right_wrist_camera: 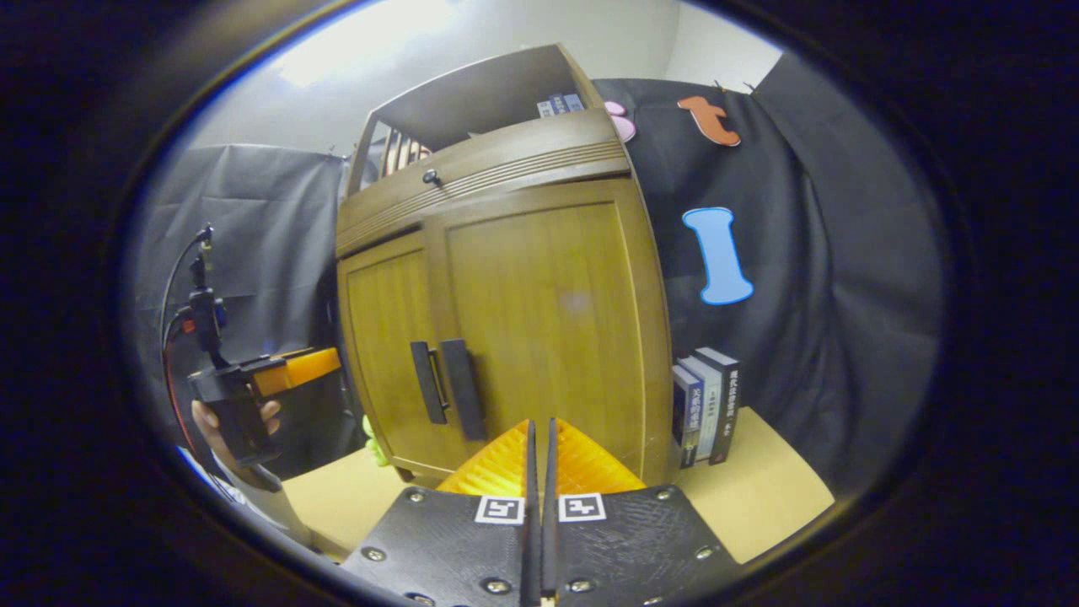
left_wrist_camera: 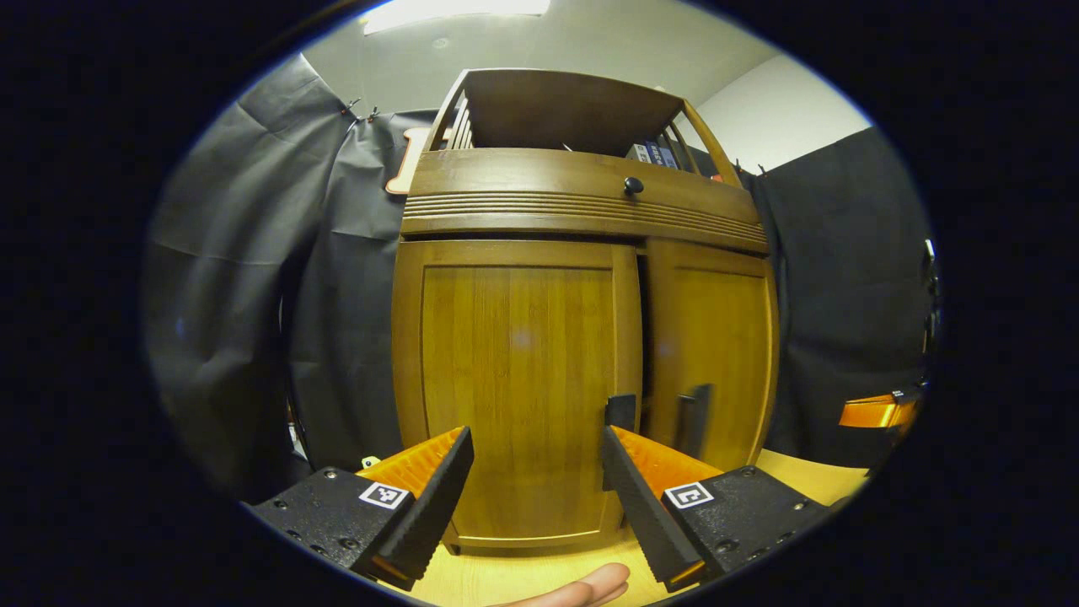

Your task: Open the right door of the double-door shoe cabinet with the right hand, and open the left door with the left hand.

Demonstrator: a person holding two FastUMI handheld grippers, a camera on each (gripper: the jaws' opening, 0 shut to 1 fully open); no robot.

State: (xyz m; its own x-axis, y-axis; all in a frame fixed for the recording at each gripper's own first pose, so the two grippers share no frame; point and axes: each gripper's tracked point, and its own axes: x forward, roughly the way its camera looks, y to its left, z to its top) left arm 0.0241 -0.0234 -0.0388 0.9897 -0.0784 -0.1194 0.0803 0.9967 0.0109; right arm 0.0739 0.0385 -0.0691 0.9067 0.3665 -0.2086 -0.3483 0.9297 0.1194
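Cabinet [left_wrist_camera: 582, 337] of brown wood stands upright on a pale tabletop [left_wrist_camera: 809, 472], its long axis vertical and its two doors facing the cameras. In the left gripper view the left door [left_wrist_camera: 518, 388] sits at centre and the right door [left_wrist_camera: 716, 354] toward three o'clock; a dark gap runs down between them, and whether the right door stands slightly ajar cannot be told. Two dark vertical handles meet at the seam: the left handle [left_wrist_camera: 620, 413] is partly hidden behind a finger of the left gripper [left_wrist_camera: 537, 455], and the right handle [left_wrist_camera: 695, 421] stands just beside it. The cabinet's lower edge is cut off by the same fingers. The left gripper's fingers are spread wide apart, holding nothing, and a fingertip [left_wrist_camera: 590, 586] of the person shows at six o'clock. Above the doors a ribbed band carries a small dark knob [left_wrist_camera: 633, 185], and books [left_wrist_camera: 653, 153] are half hidden in the open top shelf. In the right gripper view the cabinet [right_wrist_camera: 506, 295] tilts toward eleven o'clock, both handles [right_wrist_camera: 447, 379] visible left of centre. The right gripper [right_wrist_camera: 539, 438] has its fingers pressed together with nothing between them, clear of the doors. Upright books [right_wrist_camera: 704, 405] stand just beside the cabinet at four o'clock. At nine o'clock a hand [right_wrist_camera: 232, 421] holds the other gripper, its fingers cut off from sight.
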